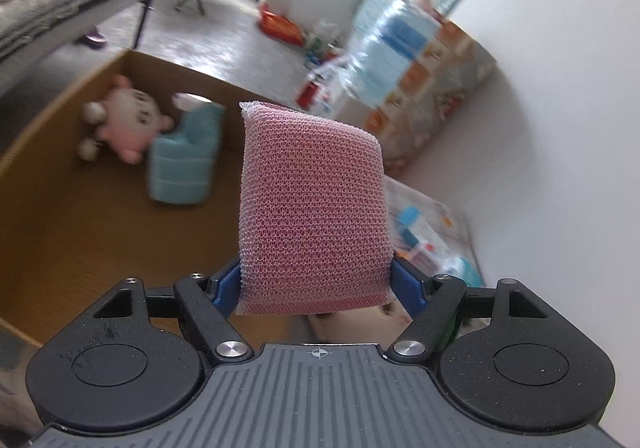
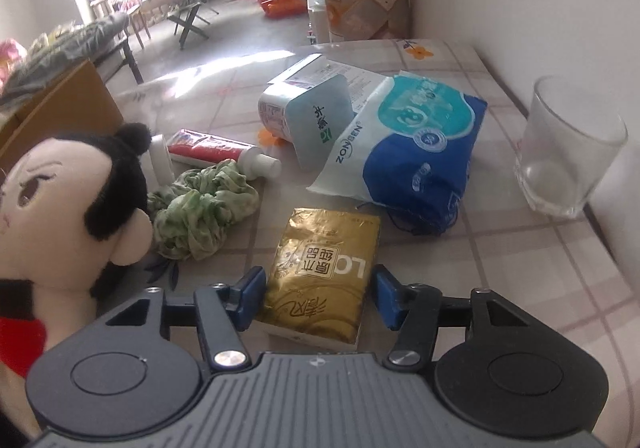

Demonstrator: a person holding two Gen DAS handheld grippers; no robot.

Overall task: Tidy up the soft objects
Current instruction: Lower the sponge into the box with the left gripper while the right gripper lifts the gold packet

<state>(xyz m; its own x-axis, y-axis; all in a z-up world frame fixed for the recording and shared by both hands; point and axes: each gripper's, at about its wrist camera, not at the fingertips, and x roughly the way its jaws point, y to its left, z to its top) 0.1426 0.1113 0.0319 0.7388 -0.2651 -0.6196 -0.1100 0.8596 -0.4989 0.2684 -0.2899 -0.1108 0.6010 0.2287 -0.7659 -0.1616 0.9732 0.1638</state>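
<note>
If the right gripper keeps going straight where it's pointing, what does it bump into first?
Probably the gold packet, which already lies between the right gripper's fingers. Past it lies the blue-and-white bag. Depth is hard to judge here.

The left tool (image 1: pixel 316 284) and right tool (image 2: pixel 320 298) alike: blue fingertip pads on matte black linkage arms with silver pivot screws, two round black housings, and a ribbed grey body bearing a small crosshair mark.
</note>
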